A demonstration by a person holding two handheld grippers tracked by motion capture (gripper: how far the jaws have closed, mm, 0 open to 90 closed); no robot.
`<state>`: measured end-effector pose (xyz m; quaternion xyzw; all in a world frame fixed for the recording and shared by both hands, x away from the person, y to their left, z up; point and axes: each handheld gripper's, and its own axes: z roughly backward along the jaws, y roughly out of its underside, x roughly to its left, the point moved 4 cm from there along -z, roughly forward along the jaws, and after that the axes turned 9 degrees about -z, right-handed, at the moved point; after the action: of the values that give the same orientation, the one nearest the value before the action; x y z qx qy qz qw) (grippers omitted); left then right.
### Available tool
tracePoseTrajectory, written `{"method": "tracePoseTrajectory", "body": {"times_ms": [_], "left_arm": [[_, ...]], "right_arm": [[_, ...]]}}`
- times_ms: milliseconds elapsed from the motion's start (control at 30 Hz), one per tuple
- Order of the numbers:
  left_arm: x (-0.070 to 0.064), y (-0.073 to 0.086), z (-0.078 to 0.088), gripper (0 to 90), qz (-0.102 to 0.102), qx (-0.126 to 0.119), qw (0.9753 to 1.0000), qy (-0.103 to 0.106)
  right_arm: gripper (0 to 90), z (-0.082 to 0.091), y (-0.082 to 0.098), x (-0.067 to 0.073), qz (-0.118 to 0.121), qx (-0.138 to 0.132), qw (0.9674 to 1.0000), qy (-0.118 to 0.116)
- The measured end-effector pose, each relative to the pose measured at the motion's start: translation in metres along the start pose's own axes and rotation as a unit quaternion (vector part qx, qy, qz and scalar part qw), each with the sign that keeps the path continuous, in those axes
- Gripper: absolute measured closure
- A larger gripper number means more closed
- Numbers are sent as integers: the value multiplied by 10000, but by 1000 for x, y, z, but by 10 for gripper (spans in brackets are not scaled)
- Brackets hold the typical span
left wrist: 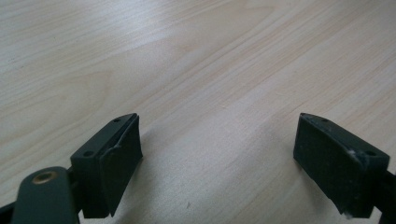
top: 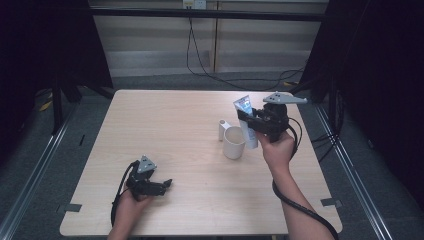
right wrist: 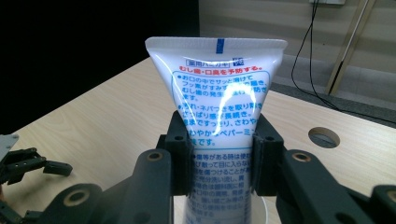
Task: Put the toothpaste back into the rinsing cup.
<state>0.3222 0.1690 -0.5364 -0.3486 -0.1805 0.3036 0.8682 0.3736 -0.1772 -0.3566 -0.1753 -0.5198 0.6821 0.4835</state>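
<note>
Two grippers, right gripper [right wrist: 219, 163] clamping one tube [right wrist: 217, 93], one cup [top: 234, 142]

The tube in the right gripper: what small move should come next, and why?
Probably lower it straight down into the cup. The right gripper is shut on the tube, which stands upright with its crimped end up and its lower end at the cup's mouth. The left gripper rests open on the table, apart.
</note>
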Motion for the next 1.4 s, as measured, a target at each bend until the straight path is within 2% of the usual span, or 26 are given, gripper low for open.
{"method": "tracePoseTrajectory", "body": {"times_ms": [467, 1200, 1400], "left_arm": [[0, 0, 0, 149, 0, 0, 10000, 0], [0, 0, 0, 148, -12, 11, 10000, 12], [0, 0, 0, 148, 5, 0, 10000, 9]], "right_arm": [[665, -12, -3, -7, -159, -119, 9998, 63], [663, -32, -9, -8, -156, -186, 9996, 146], [662, -37, -11, -11, -264, -232, 9993, 153]]}}
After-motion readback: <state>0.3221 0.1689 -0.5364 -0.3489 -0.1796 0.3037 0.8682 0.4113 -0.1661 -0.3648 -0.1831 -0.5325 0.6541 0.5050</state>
